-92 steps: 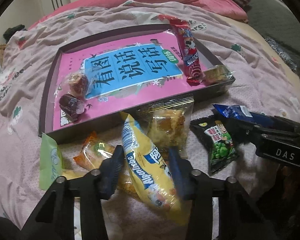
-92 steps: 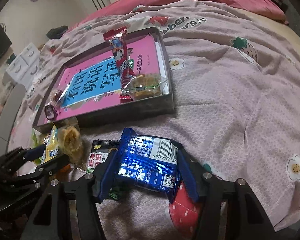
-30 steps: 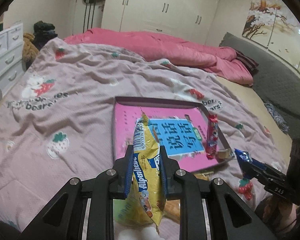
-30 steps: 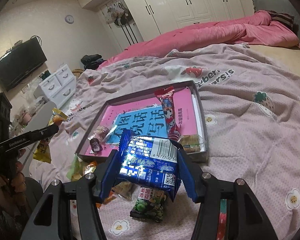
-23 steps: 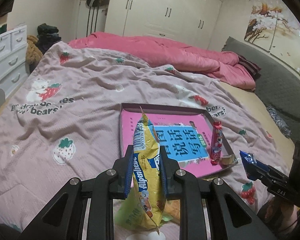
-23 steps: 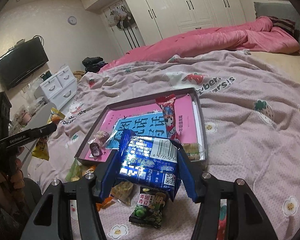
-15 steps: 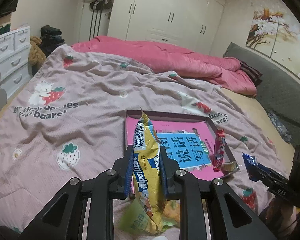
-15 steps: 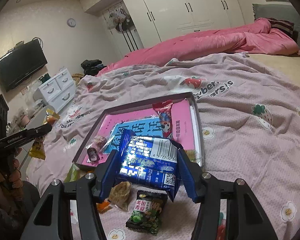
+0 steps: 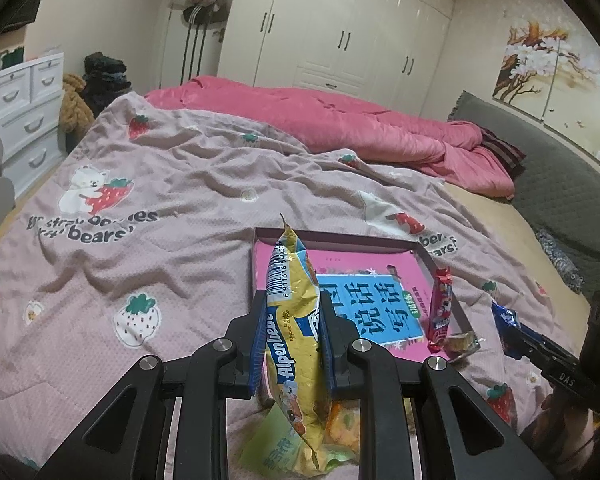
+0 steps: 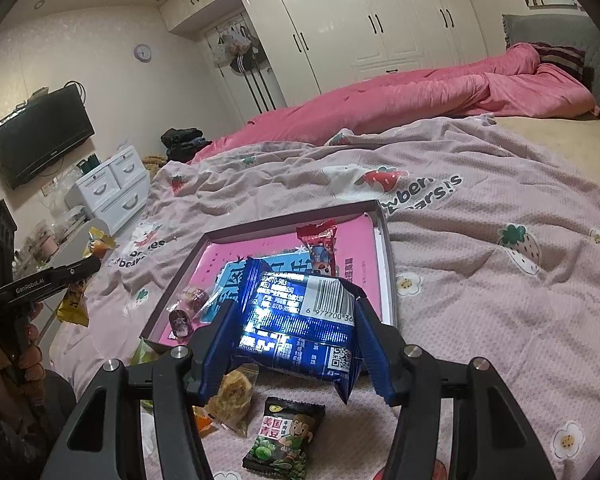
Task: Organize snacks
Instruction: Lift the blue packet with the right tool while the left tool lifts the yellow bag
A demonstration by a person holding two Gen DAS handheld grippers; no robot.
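My left gripper (image 9: pixel 290 336) is shut on a yellow Alpenliebe bag (image 9: pixel 296 344) and holds it up above the bed. My right gripper (image 10: pixel 296 344) is shut on a blue foil packet (image 10: pixel 300 328), also raised. The shallow box (image 10: pixel 386 264) with a pink and blue book inside lies on the bed; it also shows in the left wrist view (image 9: pixel 424 252). In the box lie a red candy bar (image 10: pixel 320 248), wrapped candies (image 10: pixel 192 300) and a clear cookie pack (image 9: pixel 460 342).
Loose snacks lie on the bedspread in front of the box: a green pea packet (image 10: pixel 286 444), a clear cracker bag (image 10: pixel 232 400), a pale green packet (image 9: pixel 280 452). A pink quilt (image 9: pixel 340 120) lies at the far end. White drawers (image 10: pixel 112 188) stand left of the bed.
Both grippers closed on their packets and lifted them off the bed. Over the last second both have kept rising and pulling back, so the box looks smaller and farther.
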